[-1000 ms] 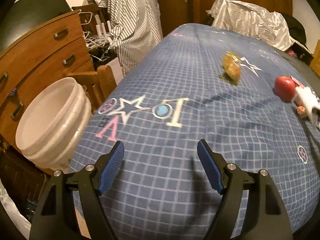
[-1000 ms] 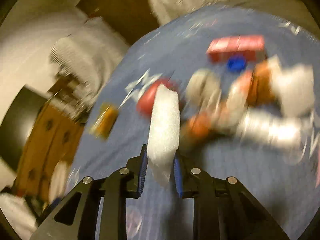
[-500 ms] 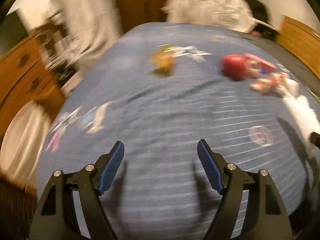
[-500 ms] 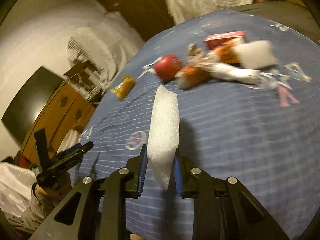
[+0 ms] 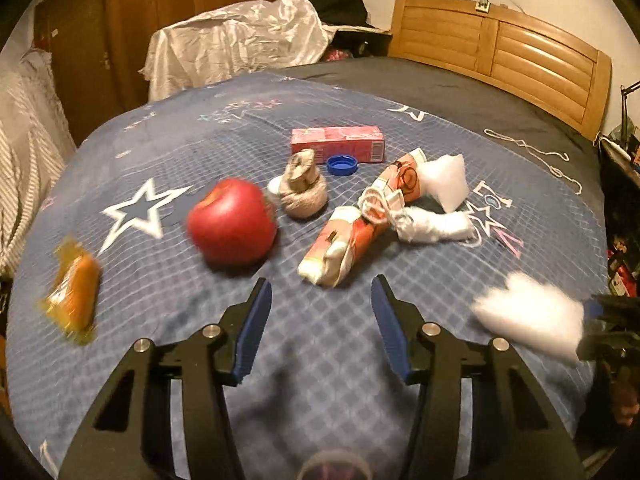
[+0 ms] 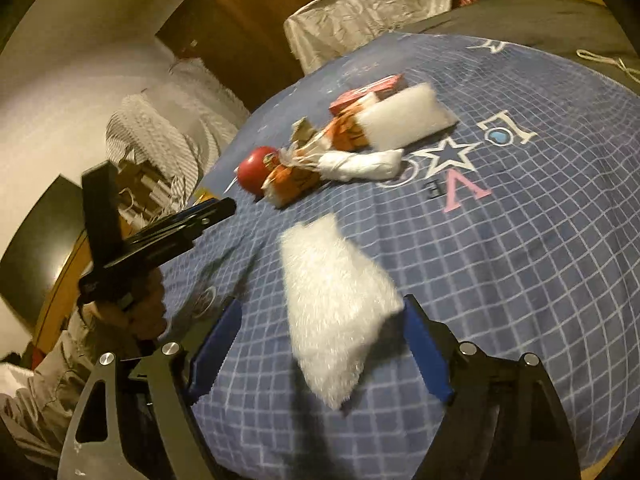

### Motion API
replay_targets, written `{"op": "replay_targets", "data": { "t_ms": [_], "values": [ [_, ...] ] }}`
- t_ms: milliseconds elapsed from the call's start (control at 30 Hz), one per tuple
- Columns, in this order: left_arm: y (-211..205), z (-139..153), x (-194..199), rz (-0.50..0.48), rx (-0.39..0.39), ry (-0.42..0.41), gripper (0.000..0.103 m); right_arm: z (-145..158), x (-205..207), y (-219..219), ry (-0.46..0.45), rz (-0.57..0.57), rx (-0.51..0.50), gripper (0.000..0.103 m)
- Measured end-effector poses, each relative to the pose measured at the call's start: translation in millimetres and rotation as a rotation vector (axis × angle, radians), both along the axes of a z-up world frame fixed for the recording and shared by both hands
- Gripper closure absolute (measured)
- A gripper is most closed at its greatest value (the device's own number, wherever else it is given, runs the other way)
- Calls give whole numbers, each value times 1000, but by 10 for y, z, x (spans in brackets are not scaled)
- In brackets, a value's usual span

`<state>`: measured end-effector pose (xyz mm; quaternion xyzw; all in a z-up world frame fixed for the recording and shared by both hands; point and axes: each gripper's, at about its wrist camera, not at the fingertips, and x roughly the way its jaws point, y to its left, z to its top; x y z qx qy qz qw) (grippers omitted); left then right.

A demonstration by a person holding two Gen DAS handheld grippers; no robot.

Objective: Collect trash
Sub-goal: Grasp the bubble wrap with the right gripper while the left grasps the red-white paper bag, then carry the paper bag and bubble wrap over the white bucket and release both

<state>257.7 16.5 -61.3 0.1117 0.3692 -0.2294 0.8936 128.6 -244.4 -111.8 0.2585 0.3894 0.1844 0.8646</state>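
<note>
My right gripper (image 6: 320, 344) is open, and a white foam piece (image 6: 336, 304) lies blurred between its spread fingers, free of both pads; it also shows in the left wrist view (image 5: 528, 316). My left gripper (image 5: 320, 320) is open and empty, just short of an orange-white crumpled carton (image 5: 340, 248). Near it lie a red apple (image 5: 232, 226), a tan crumpled wad (image 5: 304, 190), a blue cap (image 5: 342, 165), a pink box (image 5: 338, 143), a white wad (image 5: 434, 226), another foam block (image 5: 446, 178) and an orange wrapper (image 5: 74, 296).
All of it lies on a blue checked bedspread (image 5: 200, 152) over a bed with a wooden headboard (image 5: 500, 48). A cloth-covered heap (image 5: 236, 44) stands behind. The left gripper shows in the right wrist view (image 6: 176, 228).
The right gripper has opened and let go of the foam piece, which now tilts loose between its fingers. The left gripper has swung right, from the white bucket to the trash pile.
</note>
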Motion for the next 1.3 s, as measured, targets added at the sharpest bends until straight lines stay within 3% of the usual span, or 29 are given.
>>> {"op": "replay_targets", "data": {
  "t_ms": [300,400,467,533,567,700,933,1167,1300],
  "values": [
    [-404,-191,313,-114,50,23,53,-114,305,17,-29,25,-6,21],
    [-485,-208,394,-125,50,34,63,-125,334,11,-34,32,-1,22],
    [-517,-241,456,-125,39,57,80,-124,301,19,-36,39,-11,24],
    [-540,-270,459,-138,32,71,89,-123,274,24,-35,44,-14,29],
    [-552,-271,443,-142,34,67,91,-128,267,26,-33,51,-11,40],
    [-509,-207,326,-124,34,39,93,-134,190,39,-37,68,-11,46],
    [51,-104,-132,-8,22,56,93,-54,43,74,-54,93,36,47],
    [874,35,-825,194,-53,68,93,137,32,369,-91,151,59,47],
    [1137,123,-1143,384,40,7,93,217,28,676,-95,212,33,47]
  ]
}}
